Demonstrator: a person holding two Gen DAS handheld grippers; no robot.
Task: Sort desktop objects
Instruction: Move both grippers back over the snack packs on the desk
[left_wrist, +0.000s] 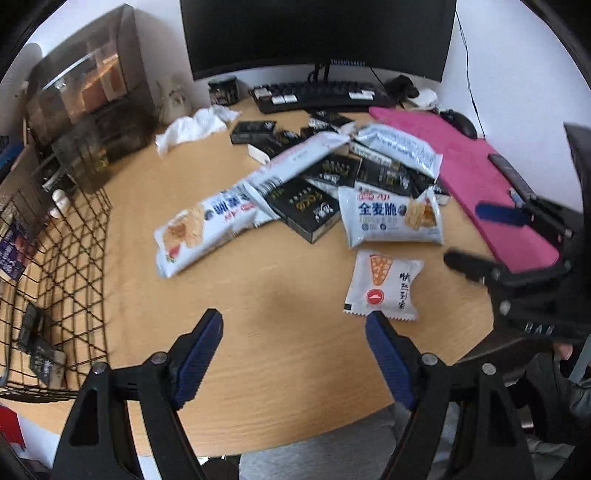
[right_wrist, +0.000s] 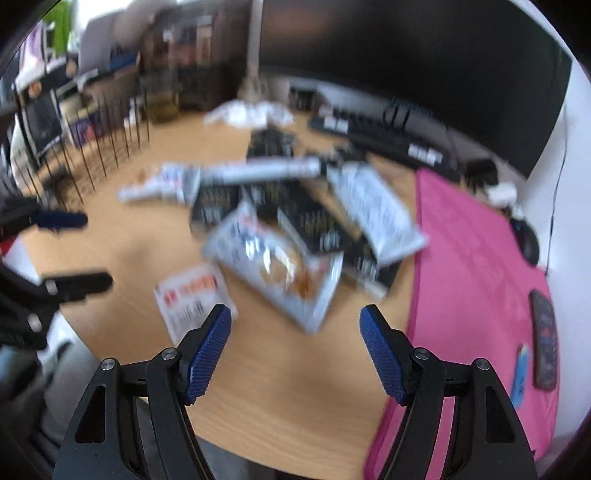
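A wooden desk (left_wrist: 280, 302) is strewn with snacks and small boxes. The left gripper (left_wrist: 295, 350) hangs over bare wood near the front edge, its blue-padded jaws standing wide with nothing between them. The right gripper (right_wrist: 295, 347) hangs just to its right, jaws also wide and empty; in the left view it shows at the right edge (left_wrist: 476, 240).

The pile sits mid-desk. A long white cracker pack (left_wrist: 207, 229) lies slanted at its left end. A shorter cracker pack (left_wrist: 389, 221) lies flat on the right. Just in front of that one, apart from the heap, is a small white sachet (left_wrist: 382, 284), its near edge close to the left gripper's right pad (left_wrist: 388, 362). Black boxes (left_wrist: 306, 210) lie jumbled under and behind the packs, along with a silvery pack (left_wrist: 402, 147).

A wire basket (left_wrist: 74, 258) stands at the left edge with a few dark items inside. A pink mat (left_wrist: 472, 177) covers the right side. At the back are a keyboard (left_wrist: 321, 98), a dark monitor (left_wrist: 317, 33), a crumpled tissue (left_wrist: 195, 127) and a mouse (left_wrist: 463, 123). The right view is blurred.
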